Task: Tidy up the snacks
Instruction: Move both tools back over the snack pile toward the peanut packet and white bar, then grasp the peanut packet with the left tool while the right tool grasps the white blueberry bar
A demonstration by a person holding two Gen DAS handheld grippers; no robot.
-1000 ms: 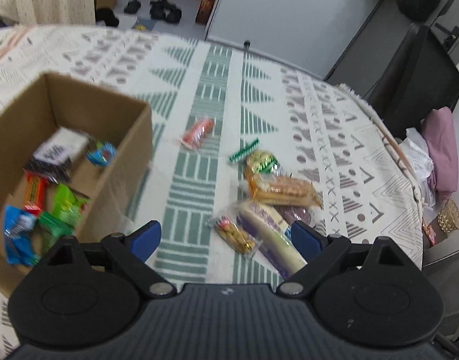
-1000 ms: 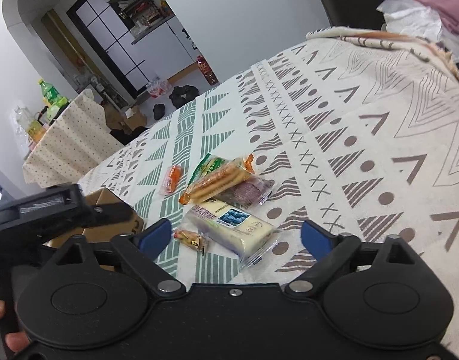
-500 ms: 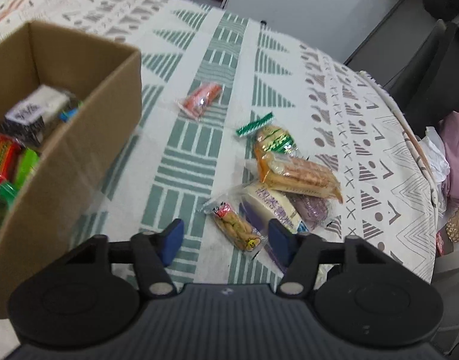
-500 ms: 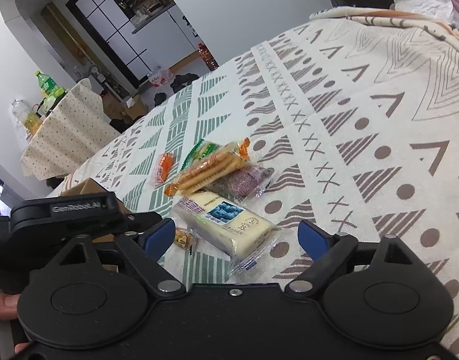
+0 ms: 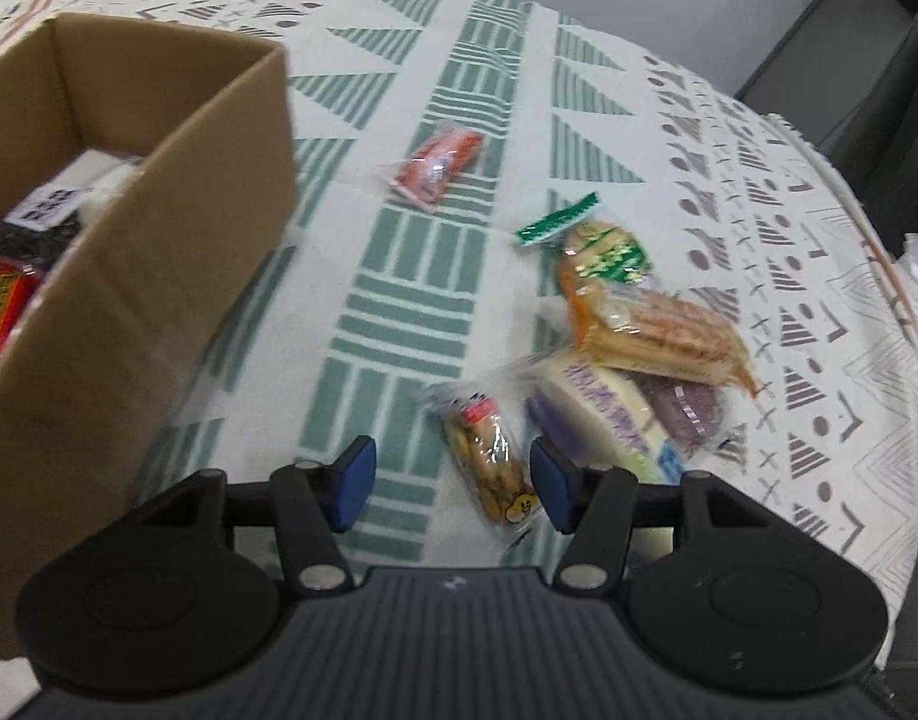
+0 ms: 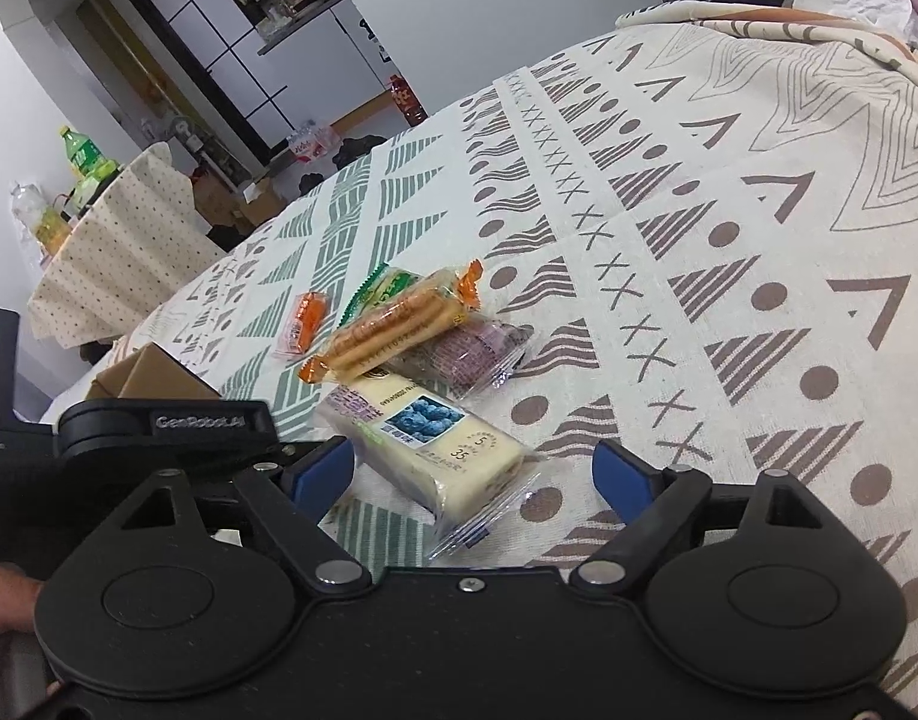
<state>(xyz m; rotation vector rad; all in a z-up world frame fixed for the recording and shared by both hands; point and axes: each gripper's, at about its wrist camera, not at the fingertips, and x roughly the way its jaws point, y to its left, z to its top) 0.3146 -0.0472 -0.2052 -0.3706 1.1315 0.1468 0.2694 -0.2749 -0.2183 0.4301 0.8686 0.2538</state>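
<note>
- Left gripper hangs half open over the nut pack, which lies between its pads untouched
- Right gripper gapes wide around the white bar, gripping nothing
- Both snacks lie on the cloth, right of the box
- Cracker pack lies just beyond

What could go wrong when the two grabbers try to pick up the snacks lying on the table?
The left gripper is open around the small peanut pack, which sits close to the white blueberry bar; a finger might snag that bar's wrapper too. The right gripper is open over that same bar, so the two grippers could bump. The bar also tucks under the cracker pack, which may get dragged along.
</note>
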